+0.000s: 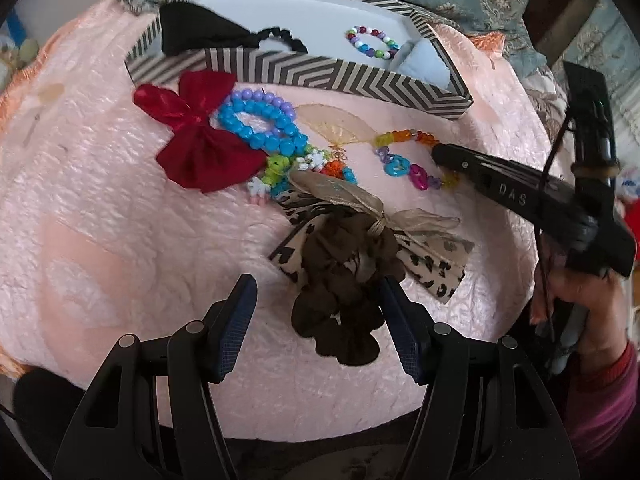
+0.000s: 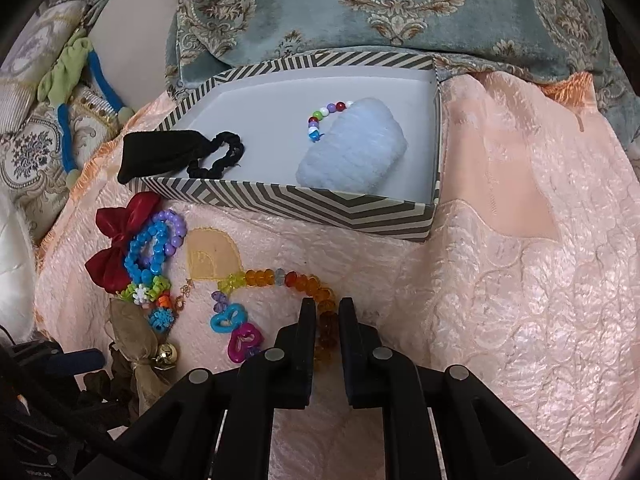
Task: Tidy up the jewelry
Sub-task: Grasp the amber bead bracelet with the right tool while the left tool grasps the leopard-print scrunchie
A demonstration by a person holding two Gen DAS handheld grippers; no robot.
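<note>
Right hand-held gripper (image 2: 327,312) straddles (perhaps pinching) amber bracelet (image 2: 326,322)

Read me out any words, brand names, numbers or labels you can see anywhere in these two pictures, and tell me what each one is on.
"DAS" – pale letters on the black body of the right gripper, seen in the left wrist view.
A few tiny pale letters on dark gear at the bottom left edge of the right wrist view – too small to read.
Nothing readable on the striped box, the beaded bracelets or the bows.

Left hand-held gripper (image 1: 316,300) spread wide; right hand-held gripper (image 2: 327,312) narrowed.
</note>
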